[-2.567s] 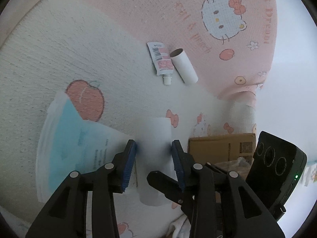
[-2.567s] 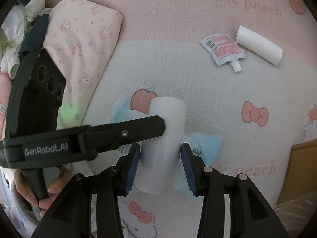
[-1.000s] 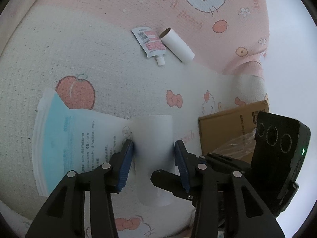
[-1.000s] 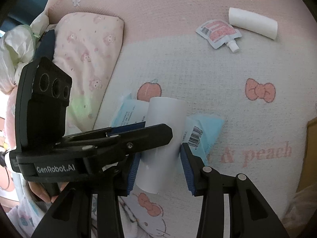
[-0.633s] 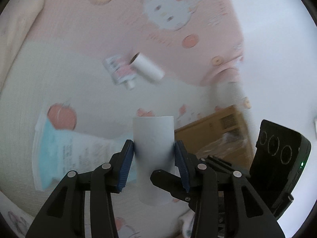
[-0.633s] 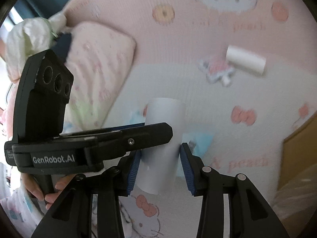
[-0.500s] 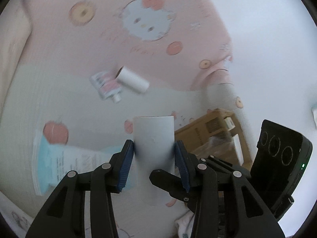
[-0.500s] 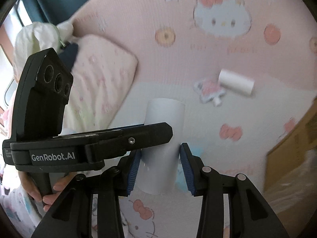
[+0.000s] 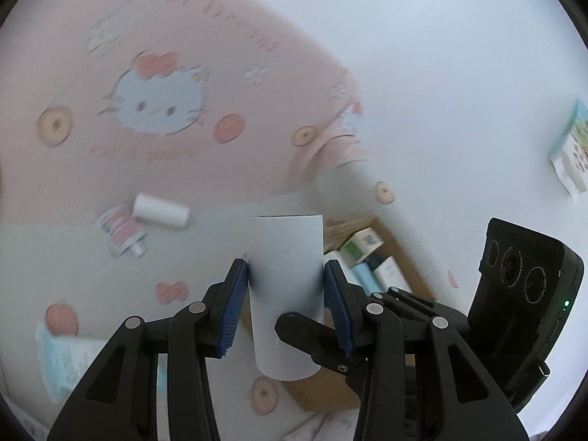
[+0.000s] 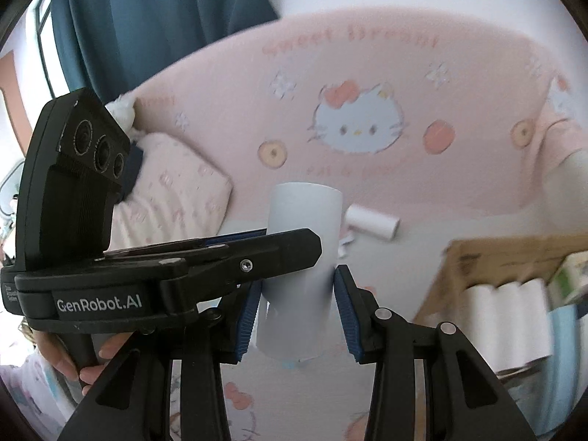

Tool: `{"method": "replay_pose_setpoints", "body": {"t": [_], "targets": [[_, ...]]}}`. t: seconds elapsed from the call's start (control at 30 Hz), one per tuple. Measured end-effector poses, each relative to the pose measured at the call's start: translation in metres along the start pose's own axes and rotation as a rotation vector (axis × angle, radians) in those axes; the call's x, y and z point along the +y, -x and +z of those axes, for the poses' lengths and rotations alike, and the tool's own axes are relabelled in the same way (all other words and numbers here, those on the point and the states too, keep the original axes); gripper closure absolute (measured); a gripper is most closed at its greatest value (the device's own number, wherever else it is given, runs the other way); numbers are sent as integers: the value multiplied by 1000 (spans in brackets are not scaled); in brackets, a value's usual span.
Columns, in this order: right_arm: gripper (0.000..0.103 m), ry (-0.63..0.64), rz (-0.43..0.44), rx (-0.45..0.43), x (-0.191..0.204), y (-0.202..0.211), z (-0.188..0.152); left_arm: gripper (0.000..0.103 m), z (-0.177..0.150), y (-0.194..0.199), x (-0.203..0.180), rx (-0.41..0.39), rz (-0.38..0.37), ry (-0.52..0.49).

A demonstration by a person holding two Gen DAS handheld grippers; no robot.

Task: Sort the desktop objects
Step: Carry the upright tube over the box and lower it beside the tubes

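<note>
Both grippers hold one white paper tube (image 9: 286, 275) in the air above the bed; it also shows in the right wrist view (image 10: 301, 257). My left gripper (image 9: 286, 310) is shut on its sides. My right gripper (image 10: 297, 310) is shut on the same tube from another side, and the left gripper crosses in front of it. A second white tube (image 9: 160, 212) and a small pink pouch (image 9: 121, 230) lie on the pink cartoon-cat blanket (image 9: 154, 139). A blue packet (image 9: 62, 360) lies at the lower left. An open cardboard box (image 10: 496, 257) sits to the right.
The box holds several white rolls (image 10: 507, 316) and small cartons (image 9: 362, 246). A patterned pillow (image 10: 172, 198) lies at the left, with a blue curtain (image 10: 147, 18) behind it. A white wall (image 9: 459, 73) is on the right. Both views are motion-blurred.
Both grippers have lifted the white tube off the blue packet and swung it up and to the right, so the cardboard box and its contents have come into view.
</note>
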State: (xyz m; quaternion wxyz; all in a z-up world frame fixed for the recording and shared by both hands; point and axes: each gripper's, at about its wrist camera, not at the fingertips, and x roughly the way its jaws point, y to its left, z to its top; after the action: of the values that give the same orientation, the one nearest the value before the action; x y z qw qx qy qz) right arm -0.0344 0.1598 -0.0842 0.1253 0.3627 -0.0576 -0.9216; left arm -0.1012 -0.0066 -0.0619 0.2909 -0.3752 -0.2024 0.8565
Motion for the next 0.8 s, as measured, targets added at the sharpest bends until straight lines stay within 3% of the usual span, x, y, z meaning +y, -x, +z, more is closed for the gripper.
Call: {"method": "replay_pose_setpoints", "body": {"t": [0.3,0.8], "targets": [[65,-65,-61,-97,-41,52,9,56,13,-32,-55,27,-43,-90],[65,-199,-117,-71,-116,79,-18,56,-2,-119,-107,194,-75,-123]]}}
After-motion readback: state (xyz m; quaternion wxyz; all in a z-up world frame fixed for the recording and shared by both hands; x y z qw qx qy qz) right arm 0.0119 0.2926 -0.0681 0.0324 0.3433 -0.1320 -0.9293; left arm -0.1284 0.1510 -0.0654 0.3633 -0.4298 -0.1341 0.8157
